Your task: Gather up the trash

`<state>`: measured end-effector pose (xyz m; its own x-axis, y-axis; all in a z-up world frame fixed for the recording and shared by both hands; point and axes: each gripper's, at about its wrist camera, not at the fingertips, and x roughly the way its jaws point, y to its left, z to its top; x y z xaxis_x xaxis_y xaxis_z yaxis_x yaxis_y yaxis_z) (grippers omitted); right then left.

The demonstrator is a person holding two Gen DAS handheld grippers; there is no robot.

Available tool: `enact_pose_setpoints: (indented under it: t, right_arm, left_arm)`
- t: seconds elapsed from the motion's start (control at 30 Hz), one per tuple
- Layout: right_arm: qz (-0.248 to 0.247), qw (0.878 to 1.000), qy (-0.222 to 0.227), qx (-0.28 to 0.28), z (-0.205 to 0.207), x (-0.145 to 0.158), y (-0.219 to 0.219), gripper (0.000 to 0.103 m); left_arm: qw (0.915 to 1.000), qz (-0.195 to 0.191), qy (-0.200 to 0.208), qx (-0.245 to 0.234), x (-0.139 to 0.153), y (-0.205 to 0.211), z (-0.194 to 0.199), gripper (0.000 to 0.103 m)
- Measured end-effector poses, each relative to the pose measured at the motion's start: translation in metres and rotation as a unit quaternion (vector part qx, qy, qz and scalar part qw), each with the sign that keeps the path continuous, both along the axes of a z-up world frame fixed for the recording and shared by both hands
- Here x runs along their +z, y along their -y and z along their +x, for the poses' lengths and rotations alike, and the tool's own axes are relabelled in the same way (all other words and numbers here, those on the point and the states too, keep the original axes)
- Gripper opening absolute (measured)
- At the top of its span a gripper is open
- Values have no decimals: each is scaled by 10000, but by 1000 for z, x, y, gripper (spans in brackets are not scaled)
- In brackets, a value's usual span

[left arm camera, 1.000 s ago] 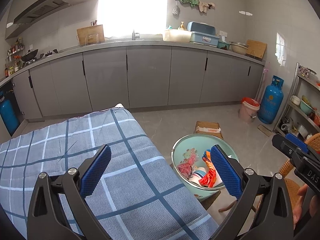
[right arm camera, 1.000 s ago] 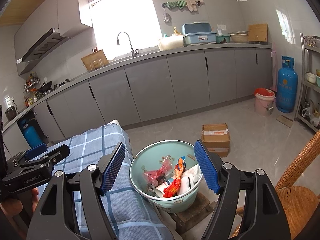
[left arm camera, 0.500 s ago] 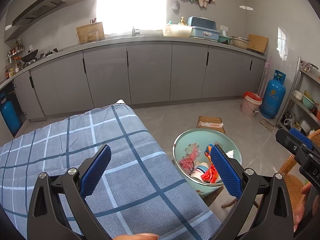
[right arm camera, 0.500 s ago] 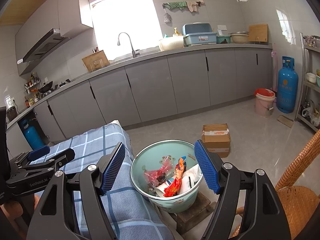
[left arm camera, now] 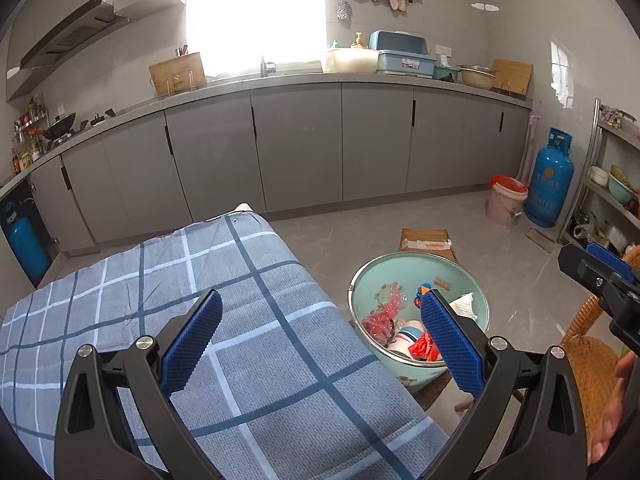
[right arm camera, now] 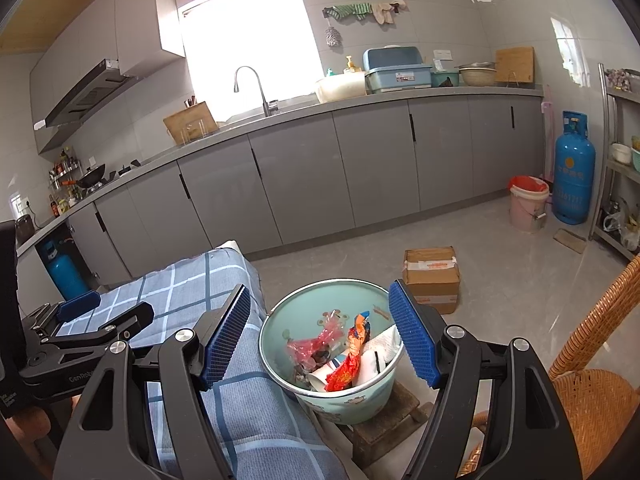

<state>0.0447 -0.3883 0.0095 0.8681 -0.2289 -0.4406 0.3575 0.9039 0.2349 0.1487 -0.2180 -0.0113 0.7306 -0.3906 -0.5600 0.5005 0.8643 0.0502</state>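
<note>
Below your right gripper [right arm camera: 320, 336]: mint-green enamel trash basin [right arm camera: 372, 396], nearer that hand.
Your jaws: both wide apart, empty; left gripper [left arm camera: 320, 344] over checked surface [left arm camera: 160, 272].

Both grippers were black frames with silver screws; the left gripper [left arm camera: 320, 344] and right gripper [right arm camera: 320, 338] wore blue ribbed pads, with partly legible white lettering.

Daylit kitchen, window [left arm camera: 256, 16] blown out white, sharp focus, fisheye bending, dark vignetted corners
</note>
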Motion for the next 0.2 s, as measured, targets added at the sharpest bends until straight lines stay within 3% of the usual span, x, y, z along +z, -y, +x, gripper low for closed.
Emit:
enact_pose_setpoints:
  t: [0.07, 0.2]
  right_arm:
    - [-13, 10000, 8, -36, -2, 0, 1, 80]
    - [119, 9998, -23, -166, -14, -11, 16, 82]
  left_arm:
    - [9999, -44, -98, -9, -1, -3, 2, 98]
    - [10000, -12, -87, 13, -6, -16, 1, 98]
